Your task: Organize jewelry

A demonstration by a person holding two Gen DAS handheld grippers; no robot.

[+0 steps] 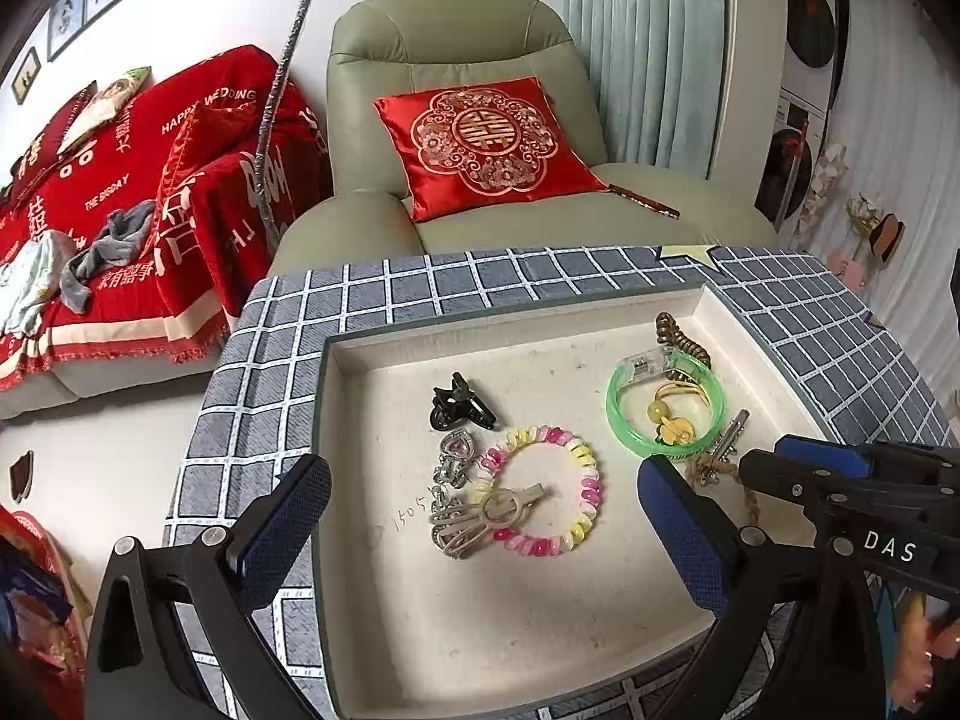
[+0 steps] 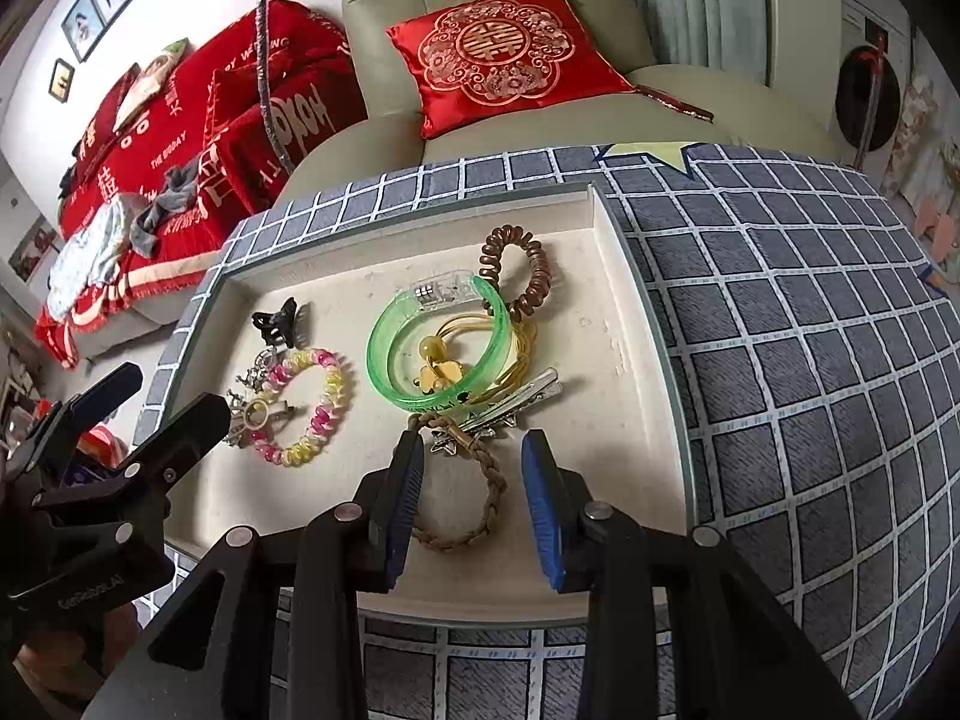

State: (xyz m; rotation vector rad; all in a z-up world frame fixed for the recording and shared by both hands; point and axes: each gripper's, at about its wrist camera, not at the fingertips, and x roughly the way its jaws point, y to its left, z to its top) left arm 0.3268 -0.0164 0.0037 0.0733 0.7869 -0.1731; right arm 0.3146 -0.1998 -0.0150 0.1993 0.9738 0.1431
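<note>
"DAS" marks the right gripper [image 2: 474,468], parted astride the braided band [image 2: 474,504] near the tray's [image 2: 636,324] front edge, while the left gripper [image 1: 480,516] gapes empty.

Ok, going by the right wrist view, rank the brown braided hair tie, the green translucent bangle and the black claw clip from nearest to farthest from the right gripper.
1. Brown braided hair tie: lying between the open fingers of the right gripper.
2. Green translucent bangle: straight ahead, mid-tray.
3. Black claw clip: far left, towards the tray's back.
</note>
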